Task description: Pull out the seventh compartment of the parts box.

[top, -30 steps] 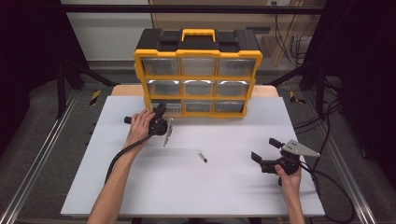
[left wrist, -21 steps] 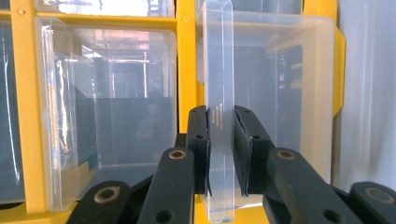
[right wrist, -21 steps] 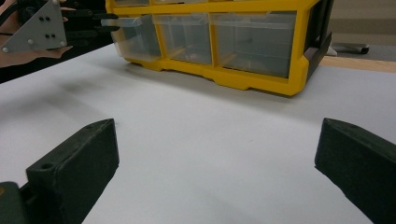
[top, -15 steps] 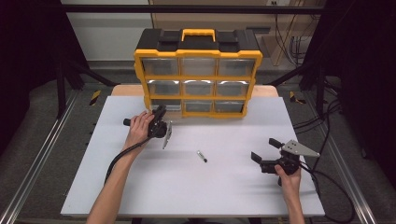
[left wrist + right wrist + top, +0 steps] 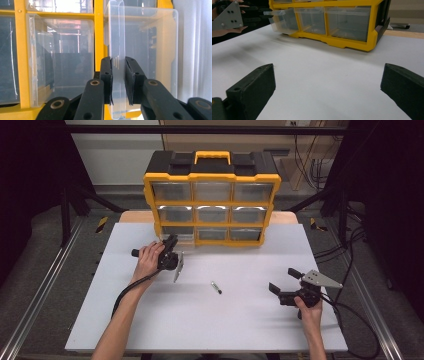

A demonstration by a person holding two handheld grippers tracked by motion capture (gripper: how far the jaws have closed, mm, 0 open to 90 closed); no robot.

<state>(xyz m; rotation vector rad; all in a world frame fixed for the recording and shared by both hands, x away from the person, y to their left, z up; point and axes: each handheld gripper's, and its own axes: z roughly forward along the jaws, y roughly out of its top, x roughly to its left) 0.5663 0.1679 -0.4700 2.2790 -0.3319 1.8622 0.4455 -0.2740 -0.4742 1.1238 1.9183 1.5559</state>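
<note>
A yellow and black drawer cabinet (image 5: 212, 195) stands at the back of the white table (image 5: 150, 320). Its bottom-left clear drawer (image 5: 179, 233) is pulled out a little, as the right gripper view also shows (image 5: 283, 21). My left gripper (image 5: 172, 241) is at that drawer. In the left gripper view its jaws (image 5: 118, 62) are shut on the drawer's clear front lip (image 5: 117, 30). My right gripper (image 5: 283, 280) rests on the table at the right, open and empty, its jaws wide apart (image 5: 329, 68). A small dark screw-like piece (image 5: 216, 287) lies mid-table between the two hands.
The cabinet's other drawers (image 5: 212, 213) are pushed in. The left gripper's cable (image 5: 125, 292) trails toward the front along the forearm. More cables (image 5: 350, 320) run off the table's right edge. Metal rails (image 5: 45, 290) flank the table.
</note>
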